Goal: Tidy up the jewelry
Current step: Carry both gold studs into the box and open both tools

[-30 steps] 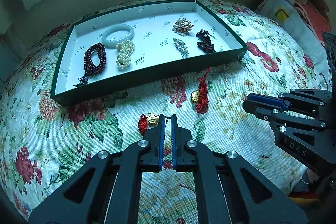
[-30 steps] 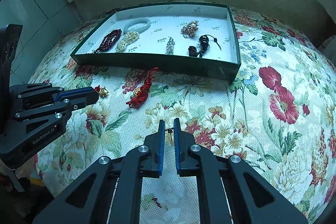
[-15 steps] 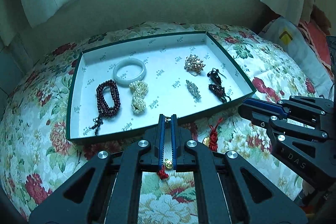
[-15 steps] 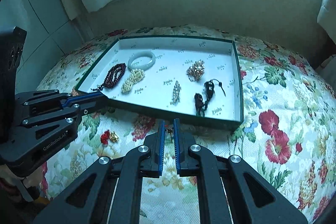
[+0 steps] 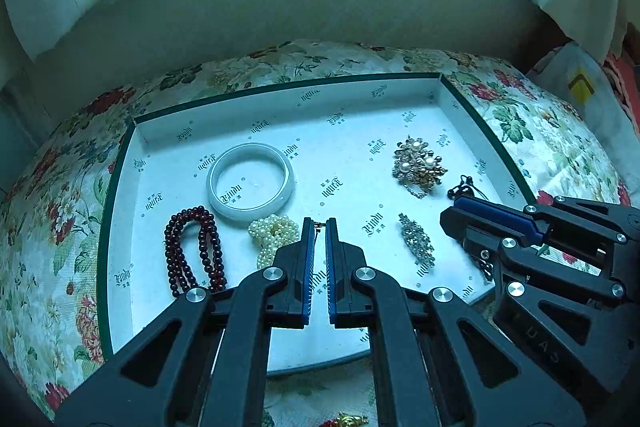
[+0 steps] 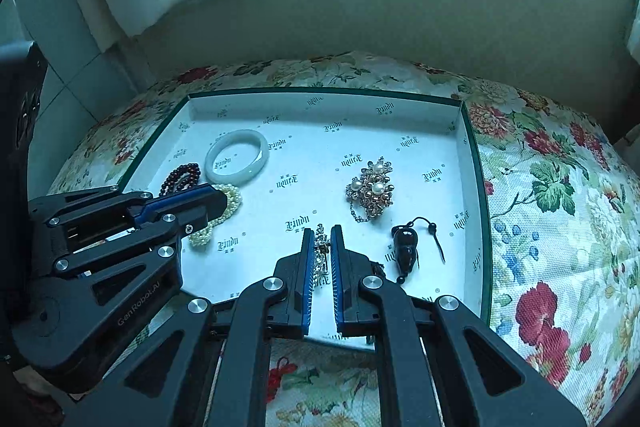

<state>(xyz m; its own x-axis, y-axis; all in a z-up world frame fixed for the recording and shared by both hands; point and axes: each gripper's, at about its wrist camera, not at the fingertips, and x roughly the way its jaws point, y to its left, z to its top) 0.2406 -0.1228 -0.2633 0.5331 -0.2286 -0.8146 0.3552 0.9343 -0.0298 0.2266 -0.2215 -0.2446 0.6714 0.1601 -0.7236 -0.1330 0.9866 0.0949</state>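
Observation:
A green-rimmed white tray lies on the floral cloth. It holds a white bangle, dark red beads, a pearl cluster, a gold pearl brooch, a crystal brooch and a black pendant. My left gripper is shut on a thin hook of a small earring above the tray. My right gripper is shut on a small earring hook above the crystal brooch.
A red and gold charm hangs or lies below the left gripper at the frame's bottom edge. A red knot ornament lies on the cloth before the tray. A padded backrest and white curtains stand behind.
Both grippers have risen and moved forward from the cloth to above the tray, each keeping its small earring.

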